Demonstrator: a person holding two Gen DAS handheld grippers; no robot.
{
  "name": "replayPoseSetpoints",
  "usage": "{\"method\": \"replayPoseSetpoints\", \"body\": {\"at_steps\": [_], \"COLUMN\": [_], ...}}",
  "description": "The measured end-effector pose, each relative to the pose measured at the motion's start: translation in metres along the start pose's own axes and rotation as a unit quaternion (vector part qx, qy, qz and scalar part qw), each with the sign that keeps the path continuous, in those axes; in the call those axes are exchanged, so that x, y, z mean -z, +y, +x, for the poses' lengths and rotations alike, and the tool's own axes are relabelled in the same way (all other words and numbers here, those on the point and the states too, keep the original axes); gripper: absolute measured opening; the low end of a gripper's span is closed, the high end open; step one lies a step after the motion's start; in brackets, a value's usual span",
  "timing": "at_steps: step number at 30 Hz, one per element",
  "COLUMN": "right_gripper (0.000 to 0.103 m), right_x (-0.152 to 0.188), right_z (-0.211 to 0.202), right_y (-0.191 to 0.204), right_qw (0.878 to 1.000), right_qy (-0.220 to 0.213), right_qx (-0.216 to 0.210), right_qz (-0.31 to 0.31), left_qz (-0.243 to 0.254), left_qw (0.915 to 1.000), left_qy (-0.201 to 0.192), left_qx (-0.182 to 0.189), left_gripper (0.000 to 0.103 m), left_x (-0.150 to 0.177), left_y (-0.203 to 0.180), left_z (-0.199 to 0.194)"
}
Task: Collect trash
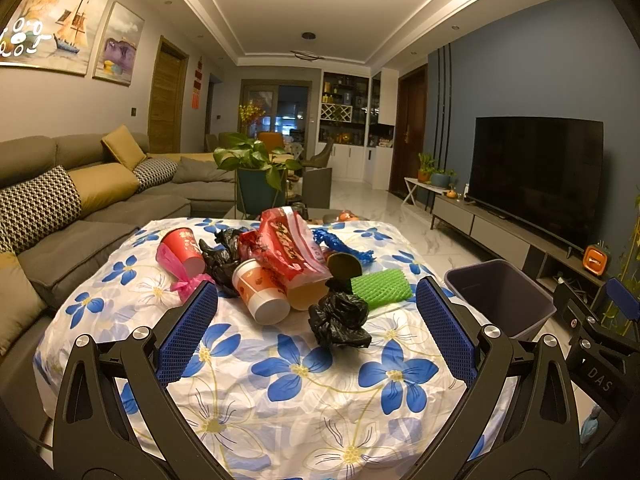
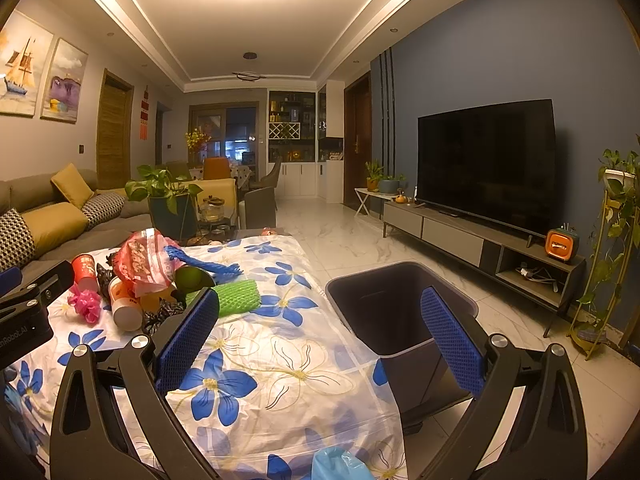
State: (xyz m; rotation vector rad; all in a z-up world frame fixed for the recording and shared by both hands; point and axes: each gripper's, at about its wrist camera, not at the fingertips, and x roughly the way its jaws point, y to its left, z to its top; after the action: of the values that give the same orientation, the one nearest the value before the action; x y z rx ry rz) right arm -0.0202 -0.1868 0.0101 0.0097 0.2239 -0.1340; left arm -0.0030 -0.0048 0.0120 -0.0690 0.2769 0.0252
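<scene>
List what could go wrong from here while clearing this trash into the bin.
1. The paper cups lie on their sides on the flowered cloth; a nudge may roll them off.
2. The bin stands on the floor beside the table; light pieces like the black bag may miss it.

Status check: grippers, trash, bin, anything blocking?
Left gripper and right gripper open, empty. Trash pile untouched on floral table. Bin beside table, empty. Nothing blocking.

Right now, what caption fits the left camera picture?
Open left hand-held gripper faces a trash pile on the flowered tablecloth, with the empty bin beside the table.
</scene>
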Motion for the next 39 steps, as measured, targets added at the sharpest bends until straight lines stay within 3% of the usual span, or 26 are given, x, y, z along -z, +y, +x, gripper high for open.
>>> {"method": "replayPoseSetpoints", "body": {"at_steps": [39], "right_gripper": [0.098], "right_x": [-0.0010], "right_z": [-0.0019], "right_y": [-0.0056], "right_qw": [1.000], "right_qy": [-0.004], "right_qx": [0.005], "right_qz": [0.005], "left_qz": [0.001], "left_qw": [1.0000], "left_qy": [0.001], "left_qx": [0.000], "left_gripper": [0.098], "left_x": [0.0000], "left_y": [-0.0032], "left_z": [0.0017]}}
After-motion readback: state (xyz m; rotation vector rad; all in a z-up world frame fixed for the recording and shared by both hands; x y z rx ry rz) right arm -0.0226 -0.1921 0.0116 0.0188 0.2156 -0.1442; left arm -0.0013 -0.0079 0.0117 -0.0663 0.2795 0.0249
